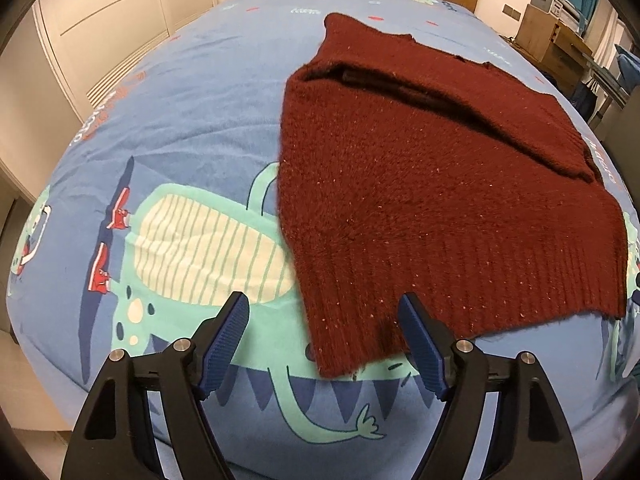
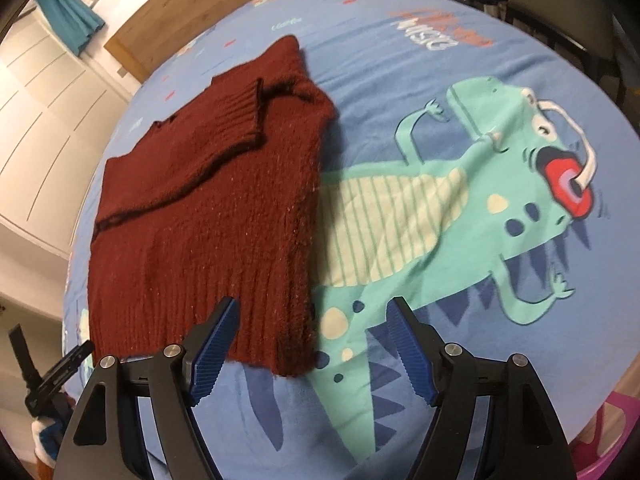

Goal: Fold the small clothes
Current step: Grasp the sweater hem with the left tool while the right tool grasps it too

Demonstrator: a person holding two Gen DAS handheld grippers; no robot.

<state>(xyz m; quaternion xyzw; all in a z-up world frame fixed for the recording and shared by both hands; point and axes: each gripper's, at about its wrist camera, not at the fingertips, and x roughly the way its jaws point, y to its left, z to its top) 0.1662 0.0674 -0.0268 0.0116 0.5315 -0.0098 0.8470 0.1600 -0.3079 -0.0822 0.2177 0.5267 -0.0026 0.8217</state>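
A dark red knitted sweater point(image 1: 420, 184) is shown lying flat on a blue bedsheet point(image 1: 180, 120) printed with a green dinosaur point(image 2: 460, 216), its ribbed hem point(image 1: 460, 308) turned toward both cameras. One sleeve point(image 1: 500, 120) is laid diagonally across the body, so that the garment is narrowed to a roughly rectangular shape; this is judged to be a partly folded state, with the lengthwise fold not yet made. The left gripper point(image 1: 324, 332) is held low over the near hem corner, its blue-padded jaws spread wide and nothing grasped between them. The right gripper point(image 2: 312, 336) is likewise released and empty, positioned over the opposite hem corner point(image 2: 296, 360). This paired placement at the hem is read as preparation for pinching both corners, so that the lower edge may be carried toward the collar end.
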